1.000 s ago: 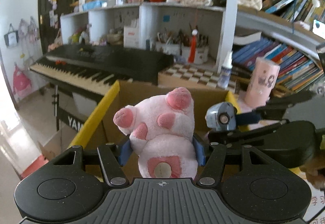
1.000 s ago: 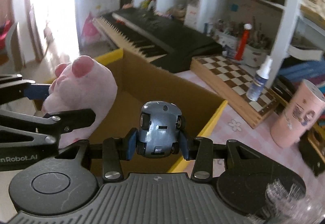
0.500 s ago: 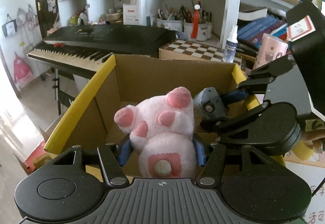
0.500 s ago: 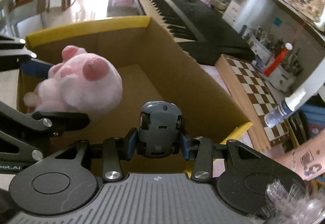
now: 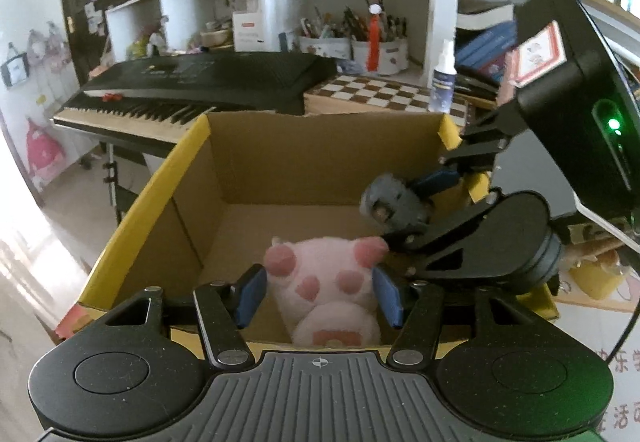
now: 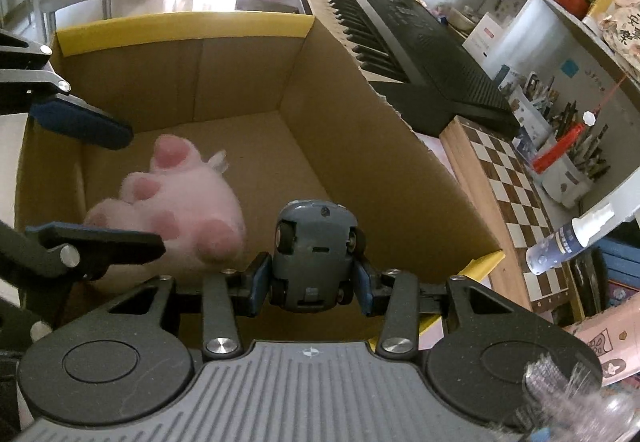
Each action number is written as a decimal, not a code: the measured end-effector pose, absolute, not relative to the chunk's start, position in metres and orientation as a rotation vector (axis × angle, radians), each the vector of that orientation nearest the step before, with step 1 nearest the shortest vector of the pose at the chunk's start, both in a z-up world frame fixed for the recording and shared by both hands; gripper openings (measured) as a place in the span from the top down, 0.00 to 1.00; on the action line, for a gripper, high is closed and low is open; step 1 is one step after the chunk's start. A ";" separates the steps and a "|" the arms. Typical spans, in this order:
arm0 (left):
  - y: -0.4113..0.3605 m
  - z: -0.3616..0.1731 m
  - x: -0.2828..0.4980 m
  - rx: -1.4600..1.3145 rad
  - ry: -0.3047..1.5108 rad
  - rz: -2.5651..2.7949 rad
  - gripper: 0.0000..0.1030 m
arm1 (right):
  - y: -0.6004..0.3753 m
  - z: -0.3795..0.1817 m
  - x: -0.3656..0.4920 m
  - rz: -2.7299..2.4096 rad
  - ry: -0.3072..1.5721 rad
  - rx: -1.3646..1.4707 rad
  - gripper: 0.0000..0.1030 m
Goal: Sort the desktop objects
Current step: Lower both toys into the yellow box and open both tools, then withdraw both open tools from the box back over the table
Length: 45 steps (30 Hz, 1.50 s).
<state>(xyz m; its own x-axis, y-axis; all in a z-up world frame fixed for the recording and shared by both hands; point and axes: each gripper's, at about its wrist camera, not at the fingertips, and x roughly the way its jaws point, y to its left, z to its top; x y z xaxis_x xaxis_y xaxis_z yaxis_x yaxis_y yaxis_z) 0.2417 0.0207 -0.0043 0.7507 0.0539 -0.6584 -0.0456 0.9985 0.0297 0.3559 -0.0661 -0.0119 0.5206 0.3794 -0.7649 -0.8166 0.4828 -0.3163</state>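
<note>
A pink plush pig [image 5: 324, 290] lies low inside the open cardboard box [image 5: 188, 145], past the fingertips of my left gripper [image 5: 320, 296]. It looks smaller and blurred, and the blue pads do not press on it. In the right wrist view the pig [image 6: 176, 201] sits by the box floor, with the left gripper [image 6: 146, 187] spread above it. My right gripper [image 6: 313, 284] is shut on a grey-blue toy car [image 6: 314, 246], nose up, over the inside of the box [image 6: 360, 145]. From the left wrist view, the car [image 5: 390, 199] hangs at the box's right side.
A black keyboard [image 5: 208, 77] stands behind the box. A chessboard [image 6: 512, 181] and a spray bottle [image 6: 568, 242] sit to its right, with a pink cup [image 6: 600, 346] nearer. Shelves with pen pots [image 5: 352, 41] and books line the back wall.
The pig has slipped out from between the left pads and dropped down into the box. Both grippers now look further into the box; the right one rolled, with the car in its grip throughout.
</note>
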 end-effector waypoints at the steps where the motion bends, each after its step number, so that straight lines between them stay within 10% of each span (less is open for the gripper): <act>1: 0.022 -0.004 0.241 0.003 0.716 0.059 0.43 | -0.066 -0.012 0.356 0.800 0.679 -0.738 0.61; 12: 0.031 0.015 0.229 -0.020 0.593 0.095 0.27 | -0.070 0.002 0.354 0.764 0.669 -0.661 0.57; 45: 0.061 0.042 0.151 -0.109 0.434 0.088 0.22 | -0.152 0.071 0.230 0.297 0.494 -0.094 0.53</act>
<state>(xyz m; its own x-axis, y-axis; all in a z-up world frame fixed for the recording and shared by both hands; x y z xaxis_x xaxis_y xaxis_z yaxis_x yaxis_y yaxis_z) 0.1512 0.0612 0.0424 0.9036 0.0619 -0.4238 -0.1082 0.9904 -0.0861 0.2298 -0.1517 0.0715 0.8385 0.2577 -0.4802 -0.3028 0.9529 -0.0175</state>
